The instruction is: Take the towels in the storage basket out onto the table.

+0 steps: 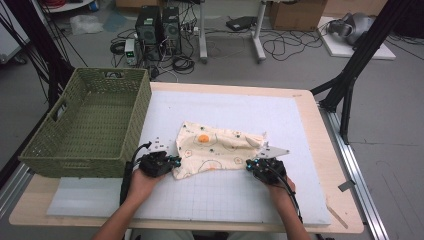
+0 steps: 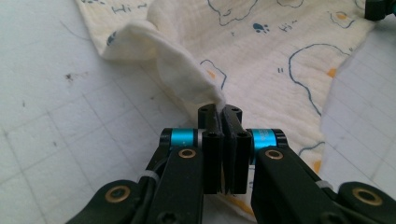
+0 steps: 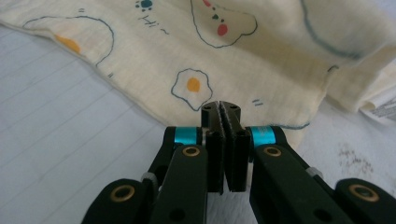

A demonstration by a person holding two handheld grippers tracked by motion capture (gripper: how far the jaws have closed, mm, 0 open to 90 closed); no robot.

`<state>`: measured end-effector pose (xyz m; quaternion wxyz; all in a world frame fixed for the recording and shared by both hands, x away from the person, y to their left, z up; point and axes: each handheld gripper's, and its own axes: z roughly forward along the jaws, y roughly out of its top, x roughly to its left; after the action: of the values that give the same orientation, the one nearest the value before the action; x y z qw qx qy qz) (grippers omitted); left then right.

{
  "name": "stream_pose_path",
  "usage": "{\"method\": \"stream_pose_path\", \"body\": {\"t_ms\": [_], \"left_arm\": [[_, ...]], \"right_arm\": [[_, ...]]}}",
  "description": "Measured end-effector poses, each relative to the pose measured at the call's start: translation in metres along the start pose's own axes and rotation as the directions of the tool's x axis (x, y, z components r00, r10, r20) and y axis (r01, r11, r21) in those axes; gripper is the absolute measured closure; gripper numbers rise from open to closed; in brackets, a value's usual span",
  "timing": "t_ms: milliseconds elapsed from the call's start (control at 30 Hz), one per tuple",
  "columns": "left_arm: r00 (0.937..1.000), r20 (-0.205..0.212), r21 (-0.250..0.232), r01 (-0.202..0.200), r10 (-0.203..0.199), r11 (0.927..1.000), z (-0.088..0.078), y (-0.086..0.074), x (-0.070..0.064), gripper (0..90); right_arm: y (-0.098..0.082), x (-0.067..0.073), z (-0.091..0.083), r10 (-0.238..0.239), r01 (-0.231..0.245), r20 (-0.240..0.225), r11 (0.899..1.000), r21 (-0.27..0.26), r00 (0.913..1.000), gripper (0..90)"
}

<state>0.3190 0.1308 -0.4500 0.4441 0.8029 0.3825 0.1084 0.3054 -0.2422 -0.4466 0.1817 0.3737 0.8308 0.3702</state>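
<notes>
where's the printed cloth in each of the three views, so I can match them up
High view: the printed cloth lies mid-table on the white grid mat, right of the green basket.
Left gripper view: it fills the upper right, a lifted edge pinched in the left gripper.
Right gripper view: it spans the top, its near edge pinched in the right gripper.
Shared landmark: the fried-egg print.

Biggest thing in the way is the green wicker basket at the left of the high view; its tall wall sits just beside the left gripper, so not much room to swing out that way. The white grid mat is wide open at the right and along the bottom, past the cloth and the right gripper.
</notes>
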Motion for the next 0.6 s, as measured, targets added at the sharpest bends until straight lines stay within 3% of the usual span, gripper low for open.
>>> {"method": "stream_pose_path", "body": {"t_ms": [167,333,533,600], "left_arm": [[0.9997,0.019,-0.010,-0.012,0.012,0.9999,-0.005,-0.003,-0.008,86.2],[0.9989,0.036,-0.017,-0.030,0.031,0.9994,-0.012,-0.009,-0.015,84.5],[0.9968,0.071,-0.040,-0.033,0.036,0.9987,-0.026,-0.015,-0.019,84.1],[0.9975,0.069,-0.060,-0.008,0.012,0.9981,-0.028,-0.014,-0.018,72.3]], "right_arm": [[-0.013,0.006,-0.016,0.002,-0.002,-0.007,1.000,-0.018,1.0000,88.8],[-0.020,0.017,-0.030,-0.049,0.049,0.003,0.999,0.001,0.9988,88.9],[-0.028,0.021,-0.049,-0.042,0.042,-0.002,0.999,-0.018,0.9991,88.8],[-0.028,0.018,-0.053,-0.022,0.022,0.010,0.999,-0.044,0.9997,81.1]]}}
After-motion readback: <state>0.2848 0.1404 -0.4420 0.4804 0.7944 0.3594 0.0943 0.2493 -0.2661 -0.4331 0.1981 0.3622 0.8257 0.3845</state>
